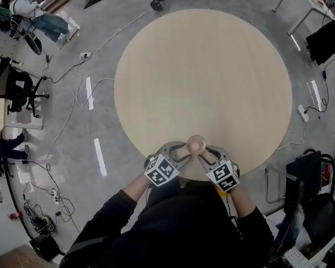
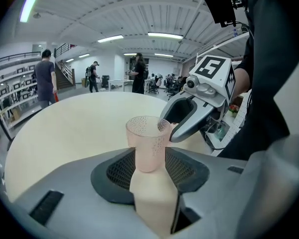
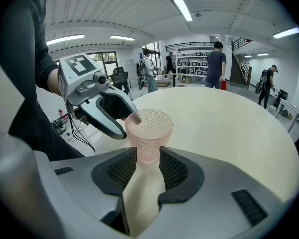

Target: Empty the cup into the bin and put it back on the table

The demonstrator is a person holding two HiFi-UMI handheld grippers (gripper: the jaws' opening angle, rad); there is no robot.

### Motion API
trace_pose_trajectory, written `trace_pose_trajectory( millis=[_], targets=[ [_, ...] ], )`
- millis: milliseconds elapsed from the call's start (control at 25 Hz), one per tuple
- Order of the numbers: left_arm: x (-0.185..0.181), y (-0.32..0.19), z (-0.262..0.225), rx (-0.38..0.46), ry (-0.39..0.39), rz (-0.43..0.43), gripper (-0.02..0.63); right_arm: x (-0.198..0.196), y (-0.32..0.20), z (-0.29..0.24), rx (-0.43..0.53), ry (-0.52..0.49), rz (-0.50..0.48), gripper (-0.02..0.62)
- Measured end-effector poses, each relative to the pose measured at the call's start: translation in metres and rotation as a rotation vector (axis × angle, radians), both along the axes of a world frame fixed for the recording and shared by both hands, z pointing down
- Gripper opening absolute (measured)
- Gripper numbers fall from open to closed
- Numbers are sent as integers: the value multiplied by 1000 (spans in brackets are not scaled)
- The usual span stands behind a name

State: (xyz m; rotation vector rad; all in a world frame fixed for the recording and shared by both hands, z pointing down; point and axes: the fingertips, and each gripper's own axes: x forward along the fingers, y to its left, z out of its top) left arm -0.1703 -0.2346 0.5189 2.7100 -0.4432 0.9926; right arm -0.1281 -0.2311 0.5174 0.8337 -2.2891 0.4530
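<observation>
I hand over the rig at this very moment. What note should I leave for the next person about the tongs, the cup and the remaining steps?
Left tongs: open, with the cup at their tips, and no clamp that I can see.
Right tongs: open, meeting the same cup from the other side.
Cup: upright on the round table, near the edge by the person. It looks empty.
Bin: in no view.
Done: unclear whether the cup was already emptied.
Left: if it was not, grasp it, tip it into the bin and set it back on the table.

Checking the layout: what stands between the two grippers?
The pink cup, upright near the table edge, flanked by the left gripper and right gripper; the head view shows it.
</observation>
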Motion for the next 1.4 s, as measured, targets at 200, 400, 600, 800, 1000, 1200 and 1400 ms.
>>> trace_pose_trajectory(
  millis=[200, 400, 600, 800, 1000, 1200, 1400],
  targets=[
    [-5, -3, 4, -21, 12, 0, 201, -6, -1, 4, -25, -26, 23, 153],
    [-10, 1, 13, -59, 4, -6, 202, -7, 3, 8, -25, -4, 22, 153],
    [-23, 0, 13, -88, 26, -54, 202, 5, 5, 8, -46, -26, 102, 153],
    [-41, -8, -12, -128, 132, -143, 201, 21, 6, 2, -80, -92, 238, 153],
    [-53, -12, -49, -161, 251, -233, 201, 21, 13, -30, -65, -168, 290, 56],
    [-44, -12, -93, -123, 344, -236, 193, 20, 7, -76, 25, -226, 323, 23],
    [-24, -3, -145, -87, 503, -158, 35, 18, -5, -126, 120, -341, 382, 23]
  ],
)
